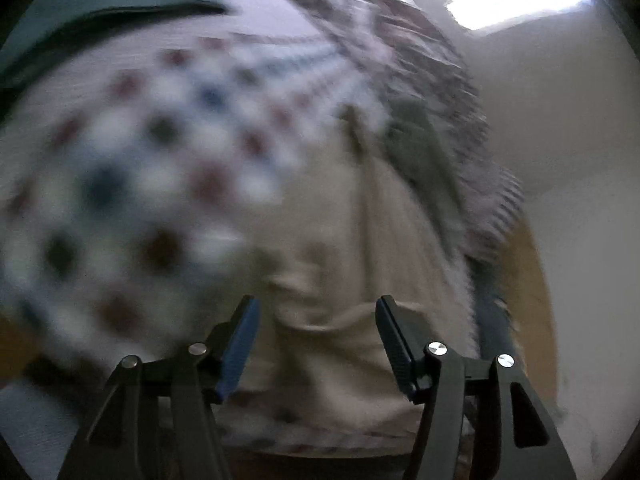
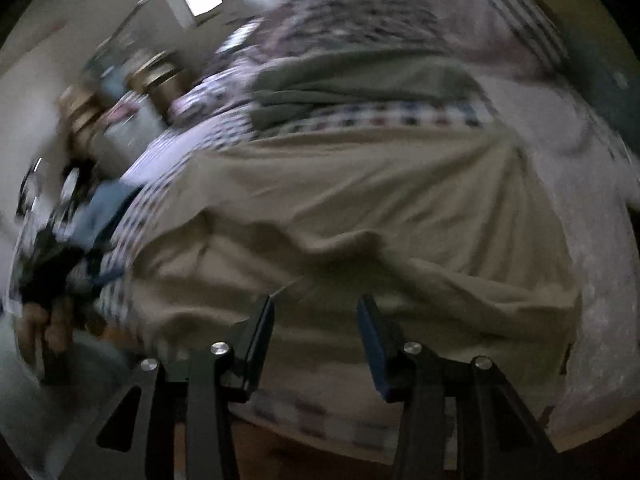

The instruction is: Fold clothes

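A beige garment (image 2: pixel 352 208) lies spread and wrinkled over a checked cloth (image 2: pixel 384 118); both views are blurred by motion. My right gripper (image 2: pixel 316 312) is open just above the garment's near edge, with nothing between its fingers. In the left wrist view the same beige garment (image 1: pixel 340 264) runs up the middle, and my left gripper (image 1: pixel 316 312) is open over a fold of it without holding it. The checked cloth (image 1: pixel 132 168) fills the left of that view.
A folded olive-green garment (image 2: pixel 360 80) and a patterned pile (image 2: pixel 380 12) lie beyond the beige one. Jars with gold lids (image 2: pixel 156 76) and clutter stand at the left. A hand in a dark glove (image 2: pixel 44 288) shows at the far left. A white wall (image 1: pixel 580 240) is at the right.
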`<state>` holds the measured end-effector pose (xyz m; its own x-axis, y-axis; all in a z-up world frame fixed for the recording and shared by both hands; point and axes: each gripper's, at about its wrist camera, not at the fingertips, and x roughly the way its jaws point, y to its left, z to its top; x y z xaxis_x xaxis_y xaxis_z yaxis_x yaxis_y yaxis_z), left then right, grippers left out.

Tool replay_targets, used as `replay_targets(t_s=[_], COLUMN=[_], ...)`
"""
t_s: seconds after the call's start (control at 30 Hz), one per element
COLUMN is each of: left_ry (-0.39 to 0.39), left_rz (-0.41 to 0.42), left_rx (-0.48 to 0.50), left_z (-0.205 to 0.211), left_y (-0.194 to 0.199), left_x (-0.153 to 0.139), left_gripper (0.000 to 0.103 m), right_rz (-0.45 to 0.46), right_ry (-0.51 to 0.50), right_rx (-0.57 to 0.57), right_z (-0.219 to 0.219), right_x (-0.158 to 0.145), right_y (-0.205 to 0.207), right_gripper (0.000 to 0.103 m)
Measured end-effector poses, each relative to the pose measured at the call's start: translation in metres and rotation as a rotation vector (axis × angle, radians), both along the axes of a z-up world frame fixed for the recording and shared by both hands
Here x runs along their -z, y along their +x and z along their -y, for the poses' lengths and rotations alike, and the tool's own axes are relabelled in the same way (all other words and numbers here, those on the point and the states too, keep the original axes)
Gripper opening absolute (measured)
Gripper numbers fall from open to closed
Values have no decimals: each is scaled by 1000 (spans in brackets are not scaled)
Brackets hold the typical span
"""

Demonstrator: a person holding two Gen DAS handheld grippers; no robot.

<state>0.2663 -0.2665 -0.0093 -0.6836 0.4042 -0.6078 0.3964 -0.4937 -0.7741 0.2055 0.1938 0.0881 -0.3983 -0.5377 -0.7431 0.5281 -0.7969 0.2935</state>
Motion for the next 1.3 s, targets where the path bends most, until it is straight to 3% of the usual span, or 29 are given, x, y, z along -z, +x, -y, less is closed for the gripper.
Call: replay_targets(t_s=[0.07,0.27,0.4,0.47,0.6,0.63,0.67,0.77,0.9,1.13,1.2,1.23,1.27,1.3], left_ry=[-13,-54,-118,-115,-117,-113,-110,-92,-62,-76,-82,-84,-87,-90], left_rz=[40,158,173,154,150,147,144,148,122,106,108,109,110,111], left_rx=[-25,-92,-4,32,58,59,60,50,-4,-21,-19,-18,-19,-18], left_z=[8,31,23,15,11,11,12,16,25,26,26,26,26,27], left_y=[10,39,30,27,25,24,26,28,43,50,55,57,56,54], left_x=[7,28,30,28,25,25,23,25,22,12,11,10,9,7], left_gripper=[64,64,64,64,53,45,28,7,3,2,2,2,2,2], right_rz=[-12,97,132,131,139,142,157,238,316,335,340,339,328,307], right_ry=[-2,-104,-148,-148,-139,-135,-131,-79,-7,97,93,85,92,100], right_rx=[-36,171,310,346,397,411,425,459,429,331,327,317,303,291], right_z=[-2,-63,-102,-114,-141,-148,-156,-177,-179,-153,-151,-150,-147,-144], right_x=[-3,7,9,6,1,0,2,14,30,55,64,65,65,61], right_y=[11,0,-5,-5,-4,-4,-5,-9,-14,-33,-37,-38,-38,-36], right_gripper=[47,47,47,47,47,47,47,47,48,48,46,37,7,3])
